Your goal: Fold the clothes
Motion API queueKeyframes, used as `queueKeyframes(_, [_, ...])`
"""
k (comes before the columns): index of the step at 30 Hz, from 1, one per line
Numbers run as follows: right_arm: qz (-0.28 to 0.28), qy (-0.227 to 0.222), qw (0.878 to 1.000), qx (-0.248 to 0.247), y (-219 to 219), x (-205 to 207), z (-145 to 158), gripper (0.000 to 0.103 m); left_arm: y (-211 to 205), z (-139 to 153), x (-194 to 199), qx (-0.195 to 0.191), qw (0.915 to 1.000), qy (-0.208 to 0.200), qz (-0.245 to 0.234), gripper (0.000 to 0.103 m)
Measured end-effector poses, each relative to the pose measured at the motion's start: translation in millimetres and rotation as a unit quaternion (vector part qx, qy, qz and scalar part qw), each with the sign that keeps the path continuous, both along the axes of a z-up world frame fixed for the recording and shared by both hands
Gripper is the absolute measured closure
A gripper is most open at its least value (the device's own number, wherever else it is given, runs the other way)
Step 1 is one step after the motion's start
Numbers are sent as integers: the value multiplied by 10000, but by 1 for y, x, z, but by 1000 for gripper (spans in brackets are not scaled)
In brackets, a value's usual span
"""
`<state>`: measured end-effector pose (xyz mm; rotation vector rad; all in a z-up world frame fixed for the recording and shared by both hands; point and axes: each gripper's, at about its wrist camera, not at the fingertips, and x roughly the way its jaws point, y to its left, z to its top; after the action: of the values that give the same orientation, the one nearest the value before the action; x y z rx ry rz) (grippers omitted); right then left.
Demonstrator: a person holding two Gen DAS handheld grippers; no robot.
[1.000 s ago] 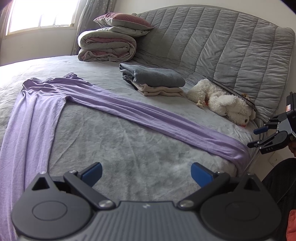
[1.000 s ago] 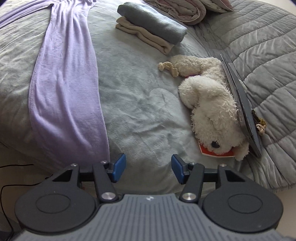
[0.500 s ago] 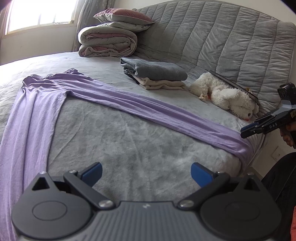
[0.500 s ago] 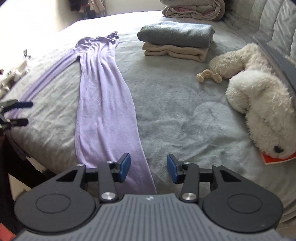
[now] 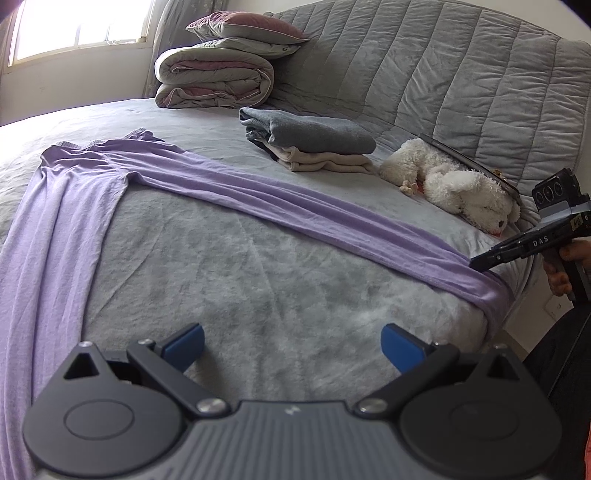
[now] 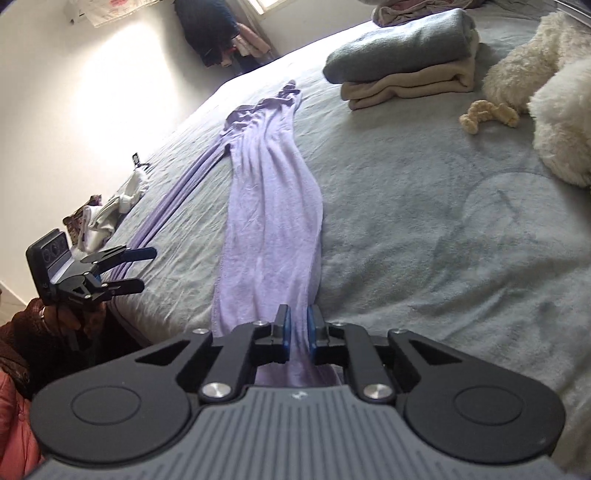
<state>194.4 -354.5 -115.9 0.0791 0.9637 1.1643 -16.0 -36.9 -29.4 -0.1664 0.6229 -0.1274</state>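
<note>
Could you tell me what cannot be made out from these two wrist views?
- Lavender garment: its near end is hidden under the right tool, whose jaws are closing with the fabric between them.
- Its other leg: cut off by the left view's bottom edge, beside the left tool.
- White plush toy: cut off by the right view's edge.
- Clothes against the far wall: too small and dark to identify.
</note>
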Motion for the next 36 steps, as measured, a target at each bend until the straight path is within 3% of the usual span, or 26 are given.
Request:
queueKeyframes(8, [-91, 450, 9977, 502, -7, 15, -20, 102, -6, 1, -1, 79, 9996, -205, -196, 1])
queueKeyframes(12, [-20, -235, 9997, 45, 3, -2, -6, 102, -5, 0, 0, 111, 9997, -176, -142, 1])
queueKeyframes(15, [-288, -659, 9966, -411, 6, -8, 3, 102, -3, -1, 0, 102, 9998, -162, -80, 1])
queueKeyframes(21, [-803, -1532, 9754, -1367, 15, -20, 13, 102, -1, 3, -3, 78, 9997, -247, -28, 1])
queueKeyframes(23, [-896, -1647, 9699, -1553, 17, -20, 13, 102, 0, 5, -4, 65, 9996, -280, -12, 1])
queueKeyframes(28, [-1060, -1445, 9677, -1771, 21, -15, 10, 102, 9, 12, -9, -85, 9993, -314, 157, 1])
queueKeyframes(30, [-1271, -1308, 9655, -1860, 23, -12, 20, 90, 17, 18, -9, -101, 9991, -275, 297, 1])
queueKeyframes(31, [-1377, -1239, 9641, -1904, 24, -11, 24, 60, 22, 22, -10, -57, 9988, -301, 382, 1])
queueKeyframes(33, [-1733, -1484, 9530, -1995, 25, -13, 37, 36, 31, 30, -12, 52, 9979, -406, 495, 1])
queueKeyframes(35, [-2032, -1858, 9428, -1880, 31, -16, 55, 36, 43, 39, -11, 259, 9969, -523, 536, 1])
queueKeyframes(36, [-2078, -1954, 9442, -1646, 36, -16, 63, 36, 50, 44, -9, 353, 9961, -582, 568, 1])
